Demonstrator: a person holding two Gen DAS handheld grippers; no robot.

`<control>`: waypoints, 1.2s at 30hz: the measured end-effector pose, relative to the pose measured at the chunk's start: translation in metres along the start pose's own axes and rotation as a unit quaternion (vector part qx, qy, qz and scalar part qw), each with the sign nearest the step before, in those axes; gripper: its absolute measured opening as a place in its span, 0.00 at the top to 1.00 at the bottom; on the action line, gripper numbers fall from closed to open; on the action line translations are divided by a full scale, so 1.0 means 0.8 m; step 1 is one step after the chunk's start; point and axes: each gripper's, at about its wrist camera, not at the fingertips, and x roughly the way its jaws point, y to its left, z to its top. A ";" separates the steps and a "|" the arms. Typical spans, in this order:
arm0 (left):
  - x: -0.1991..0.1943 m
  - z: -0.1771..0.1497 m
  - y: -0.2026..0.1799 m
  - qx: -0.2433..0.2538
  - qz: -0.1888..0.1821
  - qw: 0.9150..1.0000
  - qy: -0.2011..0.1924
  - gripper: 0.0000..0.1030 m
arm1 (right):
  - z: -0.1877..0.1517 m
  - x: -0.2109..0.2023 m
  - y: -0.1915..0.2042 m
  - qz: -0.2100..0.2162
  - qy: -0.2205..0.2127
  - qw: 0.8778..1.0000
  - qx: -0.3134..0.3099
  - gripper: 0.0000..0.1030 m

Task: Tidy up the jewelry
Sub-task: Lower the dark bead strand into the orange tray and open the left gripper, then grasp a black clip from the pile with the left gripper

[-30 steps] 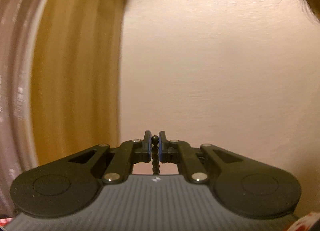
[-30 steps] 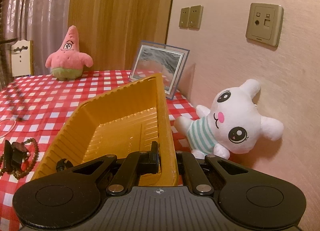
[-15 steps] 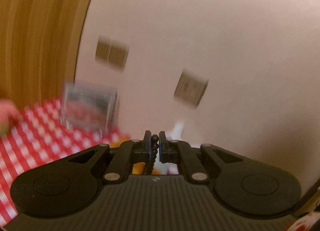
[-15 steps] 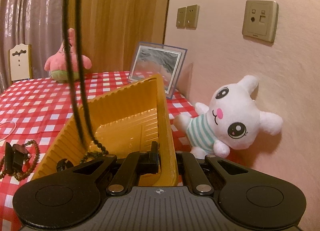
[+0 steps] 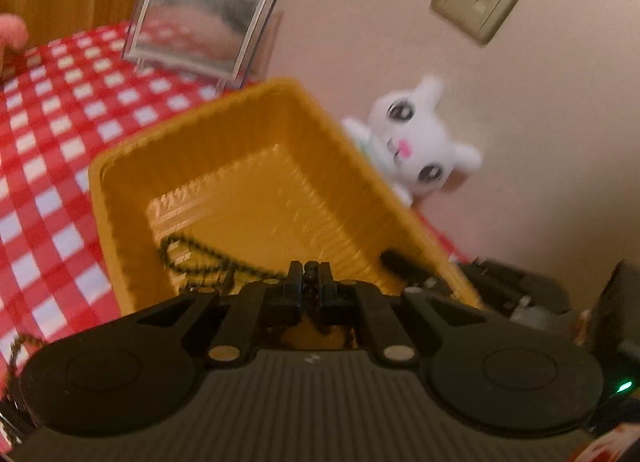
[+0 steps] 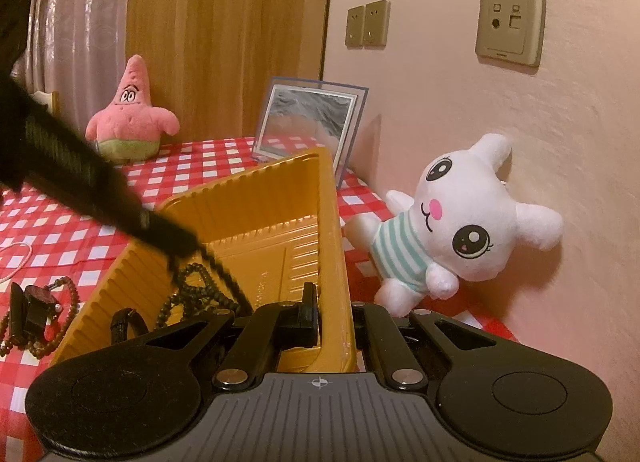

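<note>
A yellow ribbed tray [image 5: 248, 166] stands on the red checked cloth. My left gripper [image 5: 310, 282] is shut on a black beaded necklace [image 5: 192, 258], and the rest of the strand lies coiled on the tray floor. In the right wrist view the left gripper [image 6: 190, 242] reaches in from the upper left, low over the tray [image 6: 256, 218], and the necklace [image 6: 196, 294] piles beneath it. My right gripper [image 6: 332, 312] is shut on the tray's right wall. A black ring-shaped piece [image 6: 128, 322] lies in the tray's near corner.
A brown bead bracelet with a dark clip [image 6: 36, 314] and a thin white loop [image 6: 16, 258] lie on the cloth left of the tray. A white bunny plush [image 6: 460, 230] leans on the wall, a framed mirror [image 6: 308, 122] stands behind the tray, and a pink star plush [image 6: 130, 118] sits far left.
My left gripper came down from high against the wall to just over the tray, tipping downward. The hanging necklace sank and now coils on the tray floor. The right gripper stayed put.
</note>
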 end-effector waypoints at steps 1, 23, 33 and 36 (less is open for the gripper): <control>0.001 -0.005 0.000 0.000 0.005 1.000 0.004 0.94 | 0.000 0.000 0.000 0.000 0.000 1.000 0.000 0.96; -0.204 -0.170 0.107 -0.064 0.238 0.968 -0.043 0.73 | 0.001 0.000 0.003 -0.003 0.014 1.000 0.000 0.96; -0.196 -0.198 0.136 -0.118 0.244 0.962 -0.046 0.74 | 0.004 0.002 0.004 -0.007 0.019 1.000 -0.005 0.96; -0.179 -0.192 0.132 -0.111 0.237 0.964 -0.047 0.74 | 0.005 0.001 0.005 -0.008 0.019 1.000 -0.007 0.96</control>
